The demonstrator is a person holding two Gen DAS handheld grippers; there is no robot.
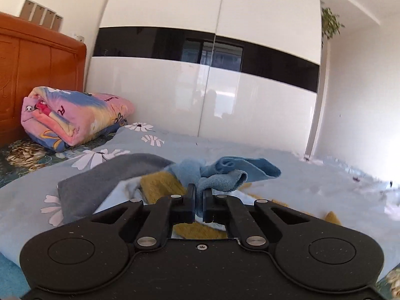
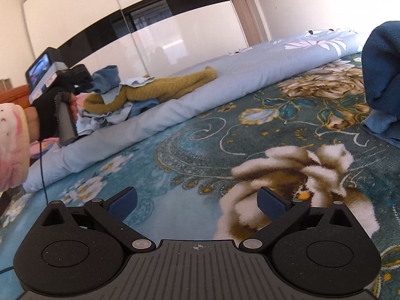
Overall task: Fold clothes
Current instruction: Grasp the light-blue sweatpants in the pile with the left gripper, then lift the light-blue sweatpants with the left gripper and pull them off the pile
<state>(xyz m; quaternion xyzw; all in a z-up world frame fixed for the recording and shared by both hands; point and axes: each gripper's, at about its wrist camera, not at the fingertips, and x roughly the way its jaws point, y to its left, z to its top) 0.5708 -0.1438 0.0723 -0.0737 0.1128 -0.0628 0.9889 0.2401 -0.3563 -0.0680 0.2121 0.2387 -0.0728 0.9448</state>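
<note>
My left gripper (image 1: 199, 192) is shut on a light blue fleece garment (image 1: 225, 175), lifting it from a pile of clothes on the light blue quilt (image 1: 300, 175). The pile holds a mustard knit garment (image 1: 162, 185) and a grey cloth (image 1: 100, 182). In the right wrist view the left gripper (image 2: 86, 82) shows at far left, held by a gloved hand, with the blue garment (image 2: 106, 77) and the mustard garment (image 2: 160, 87) beside it. My right gripper (image 2: 197, 200) is open and empty, low over the floral blanket (image 2: 225, 137).
A folded pink and blue quilt (image 1: 75, 117) lies by the orange headboard (image 1: 37, 60). White and black wardrobe doors (image 1: 212, 75) stand behind the bed. A dark blue folded blanket (image 2: 382, 80) sits at the right in the right wrist view.
</note>
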